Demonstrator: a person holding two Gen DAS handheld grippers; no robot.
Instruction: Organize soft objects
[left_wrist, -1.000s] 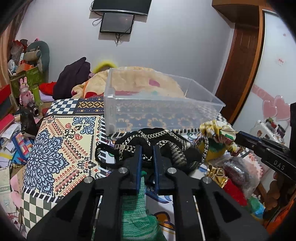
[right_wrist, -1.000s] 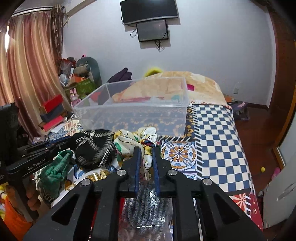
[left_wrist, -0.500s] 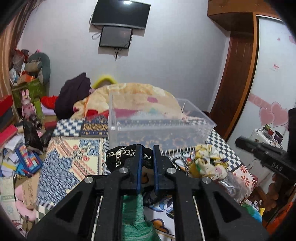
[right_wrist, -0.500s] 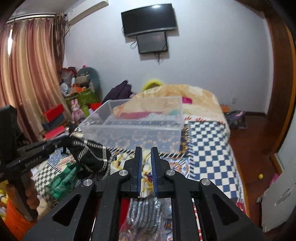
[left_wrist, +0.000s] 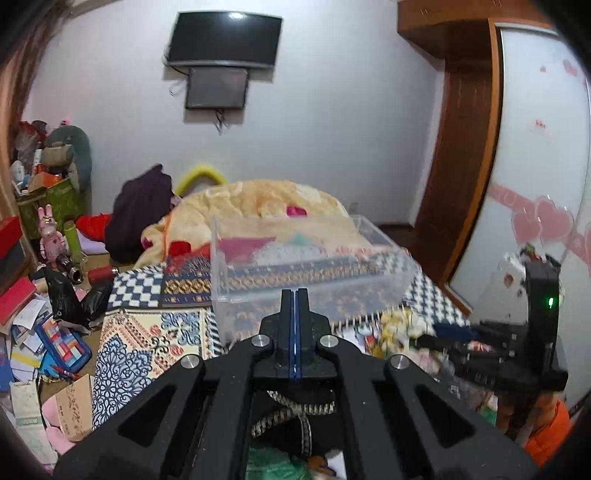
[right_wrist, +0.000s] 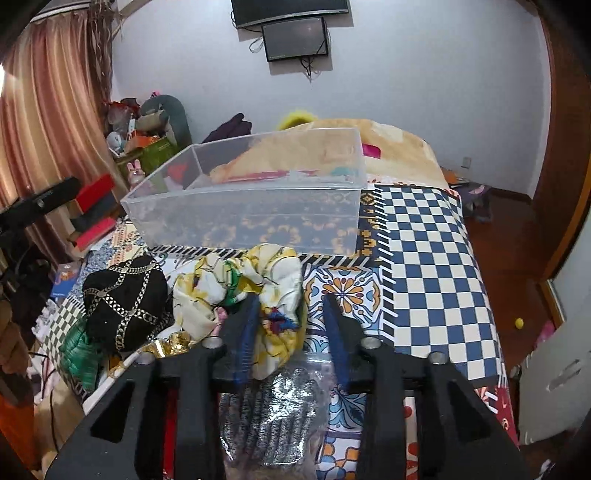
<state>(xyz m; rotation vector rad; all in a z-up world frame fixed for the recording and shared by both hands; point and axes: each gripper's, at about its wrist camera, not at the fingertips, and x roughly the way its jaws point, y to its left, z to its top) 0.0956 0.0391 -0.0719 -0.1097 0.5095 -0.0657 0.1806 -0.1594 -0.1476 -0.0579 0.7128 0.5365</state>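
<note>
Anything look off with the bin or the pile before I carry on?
The clear bin sits upright and looks empty. The black chain-patterned item lies in the pile, though the left hand-held gripper is shut on nothing. Right hand-held gripper, opening, straddles the yellow floral cloth.

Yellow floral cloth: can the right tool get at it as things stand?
Probably yes. The right tool stands open with the yellow floral cloth directly ahead, part of it already between its fingers; nothing covers it, and the black chain-patterned bundle lies off to one side.

The black chain-patterned pouch (right_wrist: 125, 299), earlier held up in the left gripper (left_wrist: 294, 295), has been let go and lies on the bed (right_wrist: 424, 266); those jaws are now fully closed and empty. The right gripper (right_wrist: 291, 308) has just been opened around the yellow floral scrunchie (right_wrist: 273, 273), not yet pinched.
</note>
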